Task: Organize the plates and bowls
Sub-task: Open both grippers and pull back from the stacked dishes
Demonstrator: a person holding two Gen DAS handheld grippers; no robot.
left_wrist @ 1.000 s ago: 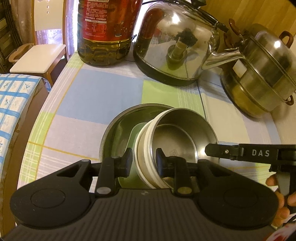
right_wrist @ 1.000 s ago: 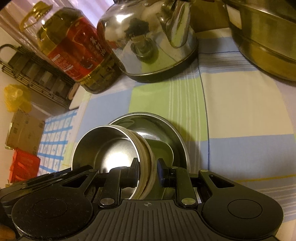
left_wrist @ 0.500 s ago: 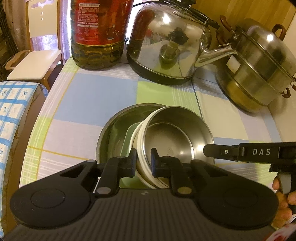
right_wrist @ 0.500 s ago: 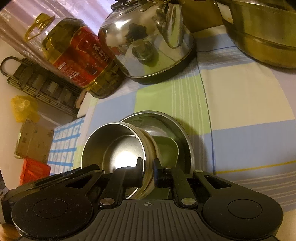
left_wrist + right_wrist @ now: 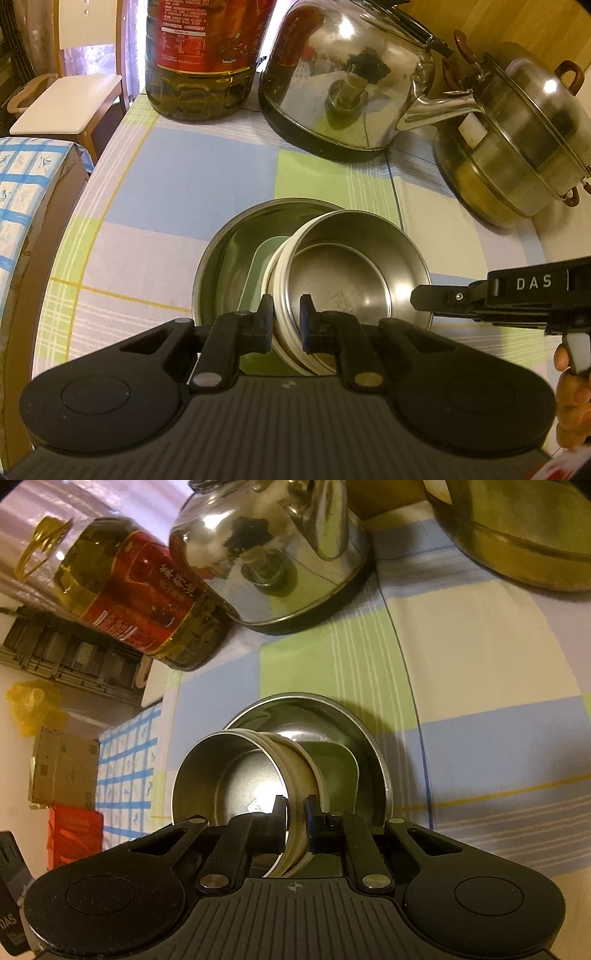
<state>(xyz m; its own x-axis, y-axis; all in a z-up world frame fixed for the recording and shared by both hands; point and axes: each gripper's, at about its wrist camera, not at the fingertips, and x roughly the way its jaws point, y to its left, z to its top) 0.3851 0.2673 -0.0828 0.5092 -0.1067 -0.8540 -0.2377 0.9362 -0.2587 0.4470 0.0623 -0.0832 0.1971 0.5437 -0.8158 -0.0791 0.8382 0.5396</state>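
Note:
A small steel bowl (image 5: 351,273) with a cream outer wall leans tilted inside a large steel bowl (image 5: 225,254), on top of a pale green dish (image 5: 260,266). My left gripper (image 5: 286,317) is shut on the small bowl's near rim, one pad inside and one outside. In the same view my right gripper (image 5: 421,297) reaches in from the right and meets the bowl's right rim. The right wrist view shows the right gripper (image 5: 295,821) shut on the small bowl's (image 5: 229,775) rim, with the large bowl (image 5: 332,712) and green dish (image 5: 341,775) behind.
On the checked tablecloth (image 5: 192,184) stand an oil bottle (image 5: 199,55), a steel kettle (image 5: 351,74) and a lidded steamer pot (image 5: 517,140) at the back. A chair (image 5: 66,99) is past the table's left edge. A hand (image 5: 572,387) holds the right gripper.
Both grippers' jaws have closed onto the small bowl's rim. The right wrist view has rolled a little. The bowl stays tilted in the large bowl.

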